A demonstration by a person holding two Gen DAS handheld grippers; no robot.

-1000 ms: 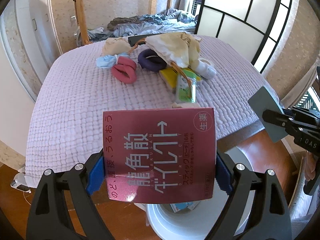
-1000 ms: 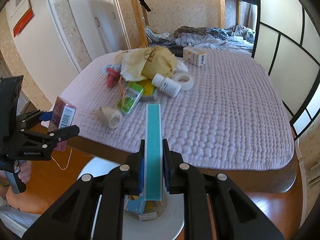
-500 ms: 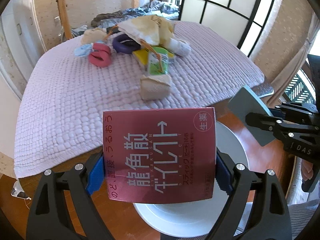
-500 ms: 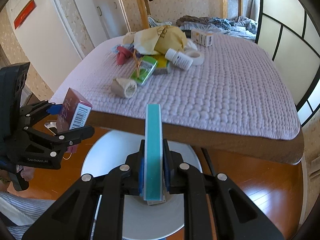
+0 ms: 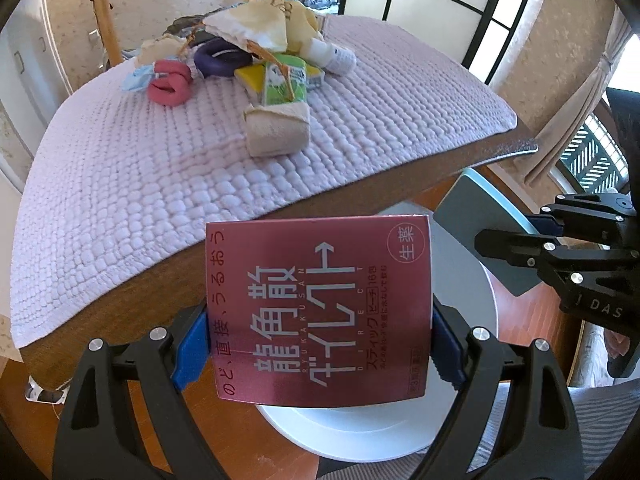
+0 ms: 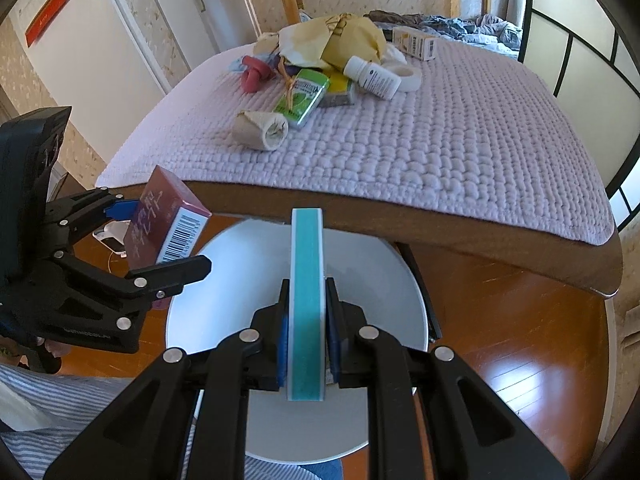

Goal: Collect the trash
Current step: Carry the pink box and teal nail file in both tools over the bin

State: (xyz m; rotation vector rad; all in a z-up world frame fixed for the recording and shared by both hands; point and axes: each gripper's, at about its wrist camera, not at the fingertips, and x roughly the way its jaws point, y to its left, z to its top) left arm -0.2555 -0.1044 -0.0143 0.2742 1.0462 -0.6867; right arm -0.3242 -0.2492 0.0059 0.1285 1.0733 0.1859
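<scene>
Left gripper (image 5: 320, 344) clamped on a red box (image 5: 320, 308), right gripper (image 6: 306, 332) pinching a thin teal box (image 6: 306, 304), both over the white bin (image 6: 224, 304).

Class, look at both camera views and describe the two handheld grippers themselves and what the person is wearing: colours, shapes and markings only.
Both the left gripper and the right gripper are black angular plastic linkages with silver round screw heads and blue ridged pads on the fingers. The right gripper's body carries white lettering ending "DAS" in the left wrist view. The person wears blue-and-white striped fabric.
</scene>
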